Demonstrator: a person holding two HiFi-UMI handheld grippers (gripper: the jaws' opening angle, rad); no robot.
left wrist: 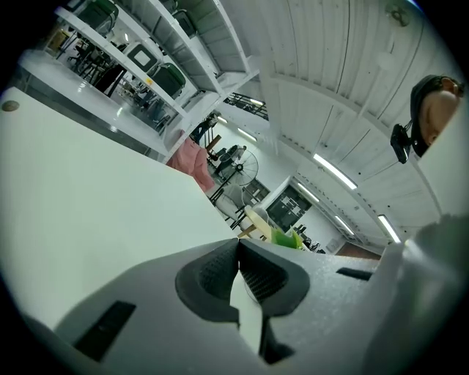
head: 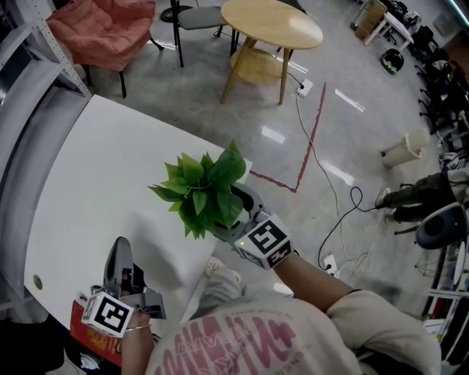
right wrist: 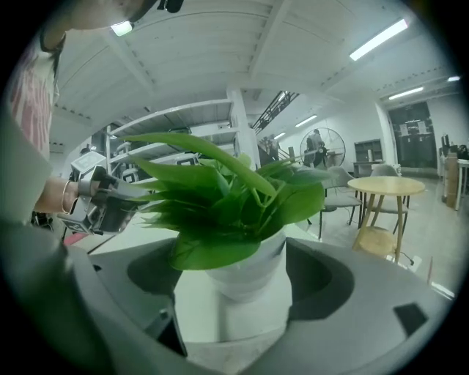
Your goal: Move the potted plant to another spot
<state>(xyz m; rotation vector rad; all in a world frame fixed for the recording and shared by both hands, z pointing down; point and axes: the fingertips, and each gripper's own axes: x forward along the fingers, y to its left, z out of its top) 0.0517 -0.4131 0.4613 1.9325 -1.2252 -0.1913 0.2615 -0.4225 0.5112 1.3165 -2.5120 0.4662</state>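
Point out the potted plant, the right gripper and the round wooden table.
potted plant (head: 201,183), head view, its leaves.
right gripper (right wrist: 234,278), right gripper view, midway between its jaws.
round wooden table (head: 271,22), head view, its top.

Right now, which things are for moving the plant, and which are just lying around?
For the job: potted plant; right gripper, its jaws around it; white table.
Just lying about: left gripper, shut and empty; round wooden table; pink chair; bin.
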